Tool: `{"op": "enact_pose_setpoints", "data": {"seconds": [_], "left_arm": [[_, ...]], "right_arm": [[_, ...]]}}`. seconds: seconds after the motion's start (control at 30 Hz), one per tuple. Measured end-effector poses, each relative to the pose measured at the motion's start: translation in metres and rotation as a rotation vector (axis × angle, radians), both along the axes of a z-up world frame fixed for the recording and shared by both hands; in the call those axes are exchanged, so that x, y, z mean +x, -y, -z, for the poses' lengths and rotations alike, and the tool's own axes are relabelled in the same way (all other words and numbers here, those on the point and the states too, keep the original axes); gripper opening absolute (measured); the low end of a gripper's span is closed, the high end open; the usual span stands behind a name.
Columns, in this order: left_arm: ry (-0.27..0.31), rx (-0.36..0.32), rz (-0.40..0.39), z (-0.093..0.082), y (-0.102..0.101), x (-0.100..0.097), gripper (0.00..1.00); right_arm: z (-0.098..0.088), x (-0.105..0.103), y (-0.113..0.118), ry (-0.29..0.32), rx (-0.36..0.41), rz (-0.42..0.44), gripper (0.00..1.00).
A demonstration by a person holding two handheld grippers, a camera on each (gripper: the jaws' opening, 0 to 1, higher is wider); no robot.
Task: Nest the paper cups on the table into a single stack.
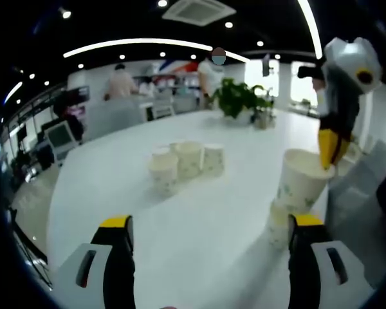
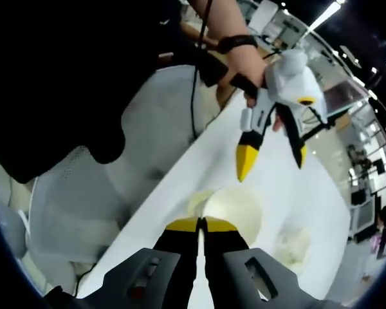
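Several white paper cups [image 1: 180,164] with a green print stand in a cluster at the middle of the white table [image 1: 116,187]. My left gripper [image 1: 211,226] is low over the near table, open wide, with nothing between its fingers. To its right, my right gripper [image 1: 331,153] is shut on the rim of a tilted paper cup [image 1: 301,181]. That cup's base meets another cup [image 1: 278,225] near the table edge; I cannot tell how deep it sits. In the right gripper view, my right gripper [image 2: 201,224] pinches the cup's rim [image 2: 238,206], and the left gripper [image 2: 273,161] hangs open beyond it.
A potted plant [image 1: 241,96] stands at the table's far end. Monitors [image 1: 61,135] are off to the left and people stand at desks behind. A grey chair [image 1: 357,180] is by the right table edge. A person's dark sleeve [image 2: 83,77] covers the left of the right gripper view.
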State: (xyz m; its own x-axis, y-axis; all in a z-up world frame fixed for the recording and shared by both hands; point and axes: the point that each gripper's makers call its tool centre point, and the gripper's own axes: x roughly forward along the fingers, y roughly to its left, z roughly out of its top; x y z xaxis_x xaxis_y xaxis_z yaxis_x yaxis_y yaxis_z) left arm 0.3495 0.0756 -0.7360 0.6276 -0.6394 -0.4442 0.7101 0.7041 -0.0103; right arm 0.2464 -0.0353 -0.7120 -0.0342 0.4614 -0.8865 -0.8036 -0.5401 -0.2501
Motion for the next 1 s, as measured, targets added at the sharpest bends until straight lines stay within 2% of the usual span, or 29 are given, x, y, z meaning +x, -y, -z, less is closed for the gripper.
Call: {"op": "enact_pose_setpoints", "data": {"seconds": [0.37, 1.0], "left_arm": [[-0.002, -0.005, -0.007, -0.001, -0.003, 0.001, 0.99], [-0.005, 0.005, 0.004, 0.001, -0.001, 0.0, 0.99]], "right_arm": [[0.01, 0.002, -0.003, 0.008, -0.017, -0.021, 0.0], [0.024, 0.001, -0.006, -0.012, -0.037, -0.017, 0.0]]}}
